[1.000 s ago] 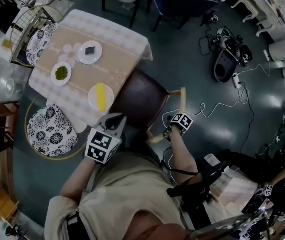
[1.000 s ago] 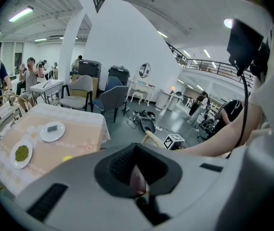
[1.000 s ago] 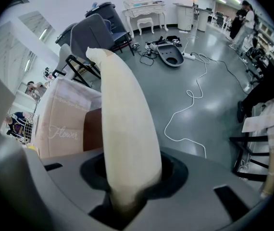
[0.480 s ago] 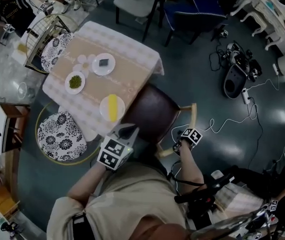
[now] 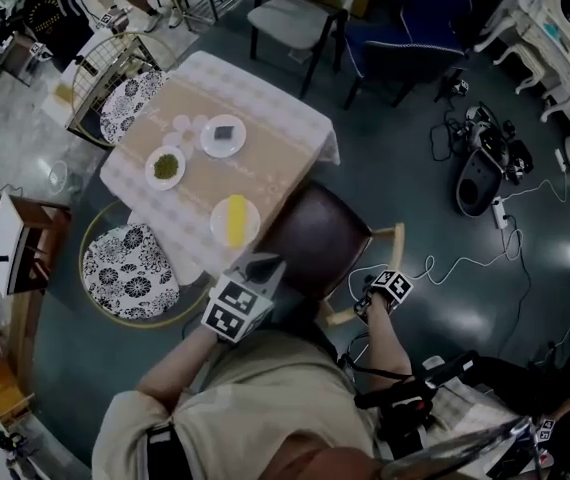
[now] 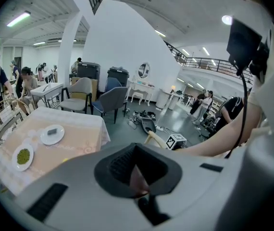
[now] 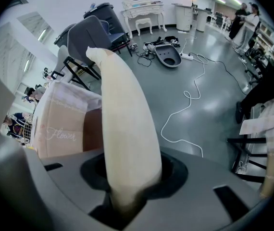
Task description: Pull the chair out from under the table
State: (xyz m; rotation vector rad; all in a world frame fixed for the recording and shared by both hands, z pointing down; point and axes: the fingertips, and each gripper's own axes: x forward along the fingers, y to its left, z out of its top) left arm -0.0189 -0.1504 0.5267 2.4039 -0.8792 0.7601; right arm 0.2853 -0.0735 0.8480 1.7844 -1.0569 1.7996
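Here, right gripper (image 5: pixel 365 306) clamps the pale curved back rail (image 7: pixel 122 109) of the brown-seated wooden chair (image 5: pixel 310 233); left gripper (image 5: pixel 265 265) nips the seat edge. Pull both evenly, without twisting.

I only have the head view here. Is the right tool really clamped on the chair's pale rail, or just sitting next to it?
Observer: Clamped. In the right gripper view the right tool has its jaws closed on the pale rail, which runs straight up between them.
Operator: And the left tool, has it got anything?
Observer: The left gripper view shows a reddish-brown sliver in its opening; whether it's pinched I can't tell.
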